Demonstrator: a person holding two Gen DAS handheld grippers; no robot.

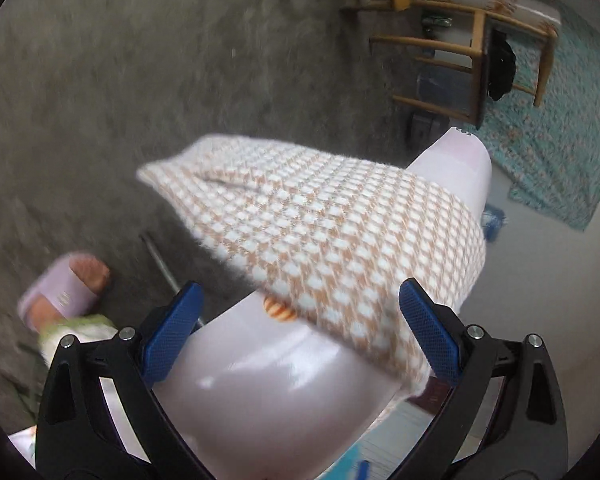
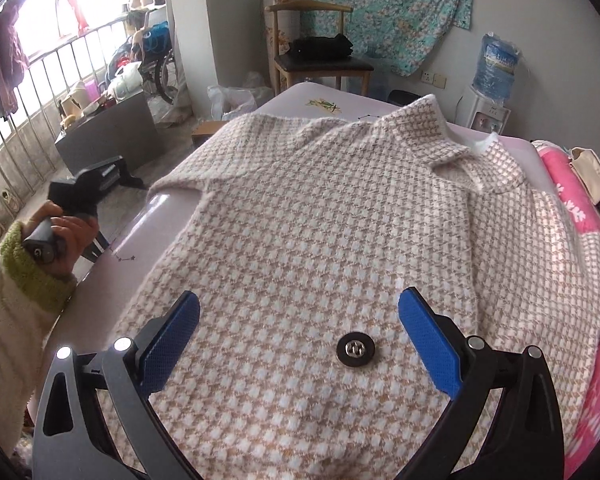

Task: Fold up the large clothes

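Note:
A tan-and-white houndstooth coat (image 2: 320, 216) lies spread on the pale pink table (image 2: 172, 204), collar at the far right, a dark metal snap button (image 2: 356, 348) near me. My right gripper (image 2: 300, 320) is open just above the coat's near part, the button between its blue pads. My left gripper (image 1: 300, 312) is open at the table's left edge; a sleeve or side flap of the coat (image 1: 320, 220) hangs over that edge ahead of it. The left gripper's body also shows in the right wrist view (image 2: 88, 184), held beside the table.
A wooden chair (image 2: 320, 56) with dark clothing stands beyond the table, a water dispenser (image 2: 492, 92) at the far right. Pink bedding (image 2: 572, 200) lies on the right. Grey floor (image 1: 140, 80) and a foot in a purple slipper (image 1: 68, 288) are below the left edge.

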